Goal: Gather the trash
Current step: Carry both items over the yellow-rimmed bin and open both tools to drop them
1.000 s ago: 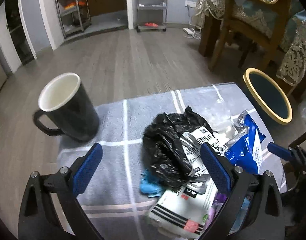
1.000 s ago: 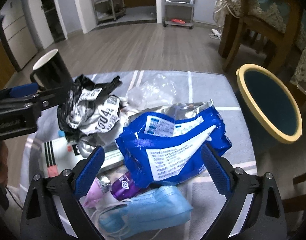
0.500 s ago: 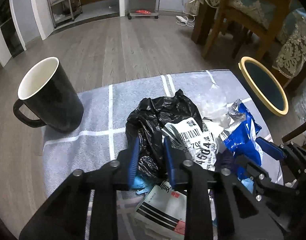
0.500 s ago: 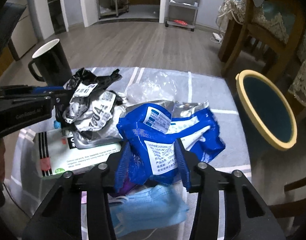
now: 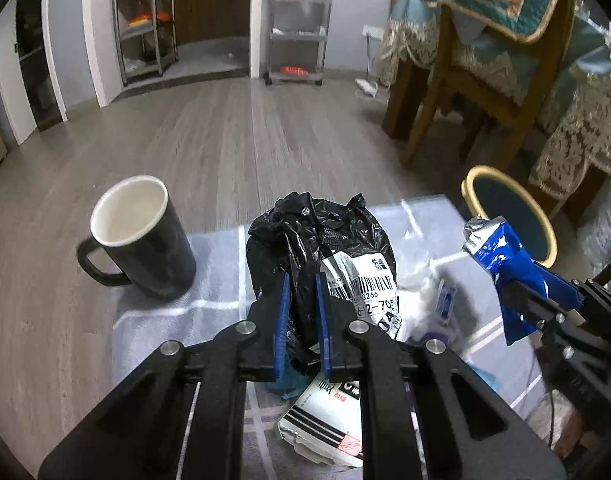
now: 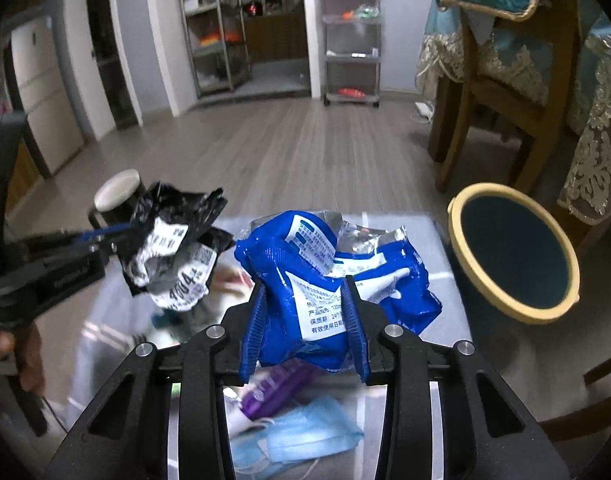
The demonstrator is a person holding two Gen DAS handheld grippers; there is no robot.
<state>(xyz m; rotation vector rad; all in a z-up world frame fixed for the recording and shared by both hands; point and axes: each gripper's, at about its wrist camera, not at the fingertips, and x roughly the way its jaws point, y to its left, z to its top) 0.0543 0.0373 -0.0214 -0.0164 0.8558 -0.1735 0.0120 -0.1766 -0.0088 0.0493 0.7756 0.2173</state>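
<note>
My left gripper is still closing, its blue pads pinching a crumpled black plastic bag with a white barcode label, lifted off the table. In the right wrist view that black bag hangs at the left from the left gripper. My right gripper is also closing, its pads pressed on a crumpled blue foil packet held above the table. That blue packet shows at the right of the left wrist view. A round bin with a cream rim stands on the floor at the right.
A black mug stands on the grey checked tablecloth at the left. A white striped pack, a purple wrapper and a blue face mask lie on the table. Wooden chairs and a draped table stand beyond the bin.
Both grippers went from wide open to closed, the left on the black bag and the right on the blue packet. Both have since risen, lifting their trash off the table.
</note>
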